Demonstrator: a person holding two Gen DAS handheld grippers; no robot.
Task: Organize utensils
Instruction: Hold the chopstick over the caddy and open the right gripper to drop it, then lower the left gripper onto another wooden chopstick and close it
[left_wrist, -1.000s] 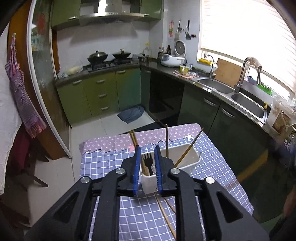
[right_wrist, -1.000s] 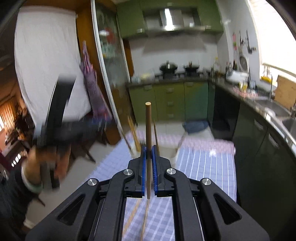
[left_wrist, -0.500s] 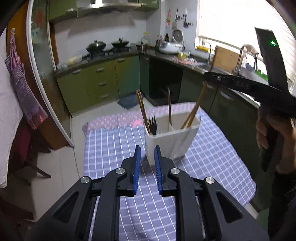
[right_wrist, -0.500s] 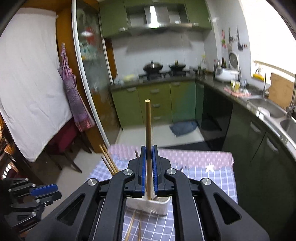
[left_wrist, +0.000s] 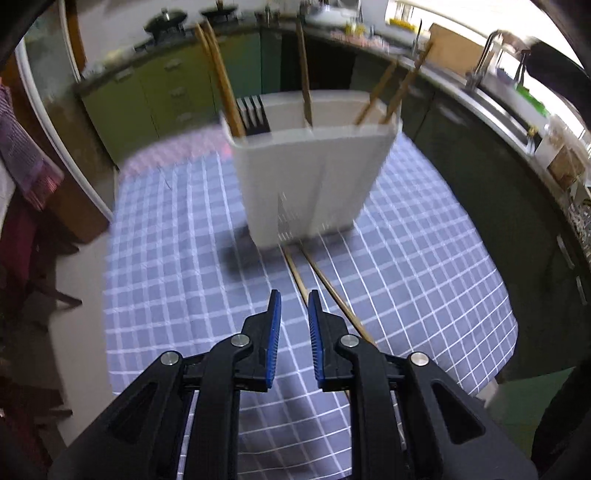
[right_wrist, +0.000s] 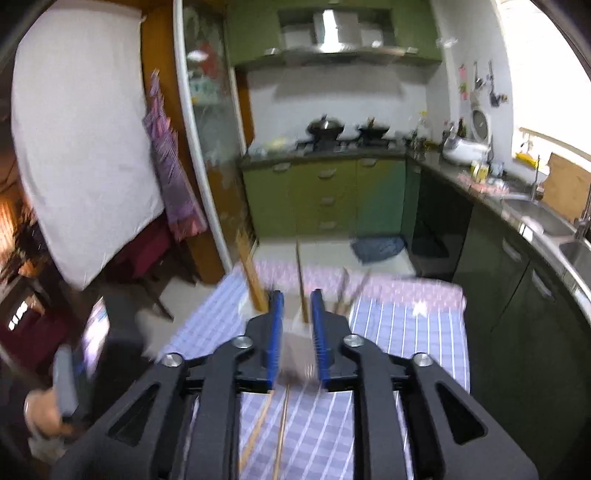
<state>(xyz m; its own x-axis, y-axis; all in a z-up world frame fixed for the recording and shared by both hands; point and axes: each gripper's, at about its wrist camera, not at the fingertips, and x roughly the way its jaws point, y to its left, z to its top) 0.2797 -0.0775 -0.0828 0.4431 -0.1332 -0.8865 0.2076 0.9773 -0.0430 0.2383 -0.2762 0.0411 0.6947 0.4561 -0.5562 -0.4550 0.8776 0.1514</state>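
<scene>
Your white utensil holder (left_wrist: 314, 177) stands upright on the checked tablecloth (left_wrist: 166, 258), at 12 o'clock from your left gripper (left_wrist: 294, 306) and well ahead of its tips. Inside it, a pair of chopsticks (left_wrist: 221, 85) leans toward 11 o'clock at the left end, with the black fork (left_wrist: 253, 114) tines-up just beside them. A single chopstick (left_wrist: 304, 81) stands in the middle section, and two more chopsticks (left_wrist: 391, 92) lean toward 1 o'clock at the right end.

Two loose chopsticks (left_wrist: 317, 277) lie flat on the cloth, running from the foot of the holder toward your left gripper; the nearer one passes between its blue pads (left_wrist: 275, 332). Those pads are parted by a modest gap and hold nothing.

From your right wrist camera the picture is blurred. Your right gripper (right_wrist: 296, 306) is likewise parted with nothing clamped between its pads; the holder (right_wrist: 295, 332) sits at 12 o'clock behind the tips, partly hidden. The loose chopsticks (right_wrist: 282, 424) lie on the cloth below the gripper, toward 6 o'clock.

Behind, at 12 o'clock, are green kitchen cabinets (right_wrist: 325, 195) and, toward 3 o'clock, a sink (left_wrist: 506, 99).
</scene>
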